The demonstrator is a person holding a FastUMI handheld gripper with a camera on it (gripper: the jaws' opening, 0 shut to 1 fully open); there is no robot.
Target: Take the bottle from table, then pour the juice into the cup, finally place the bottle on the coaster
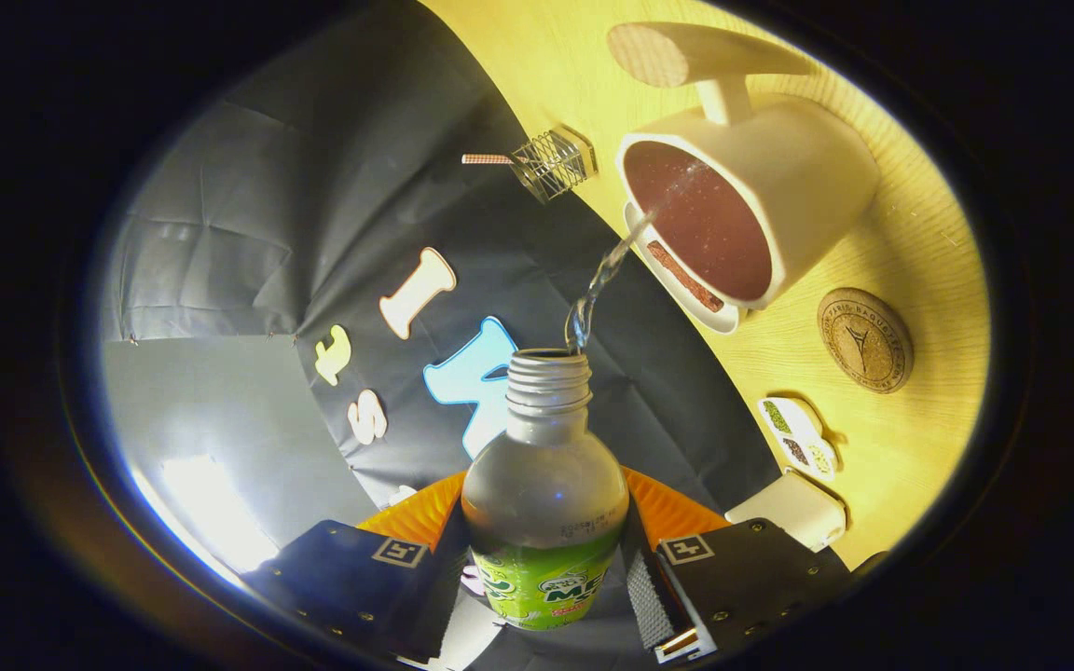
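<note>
Your table (910, 261) sits tilted in view. The cup (761, 186) stands on it beyond the bottle's (544, 503) open mouth, a thin stream running into it. Your gripper (546, 568) is clamped on the bottle's sides. The coaster (864, 339) lies beside the cup.

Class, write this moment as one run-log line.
step: pouring | gripper: shut on bottle | stream: entering cup | coaster: bare, beside cup | next: probably set bottle there
</note>
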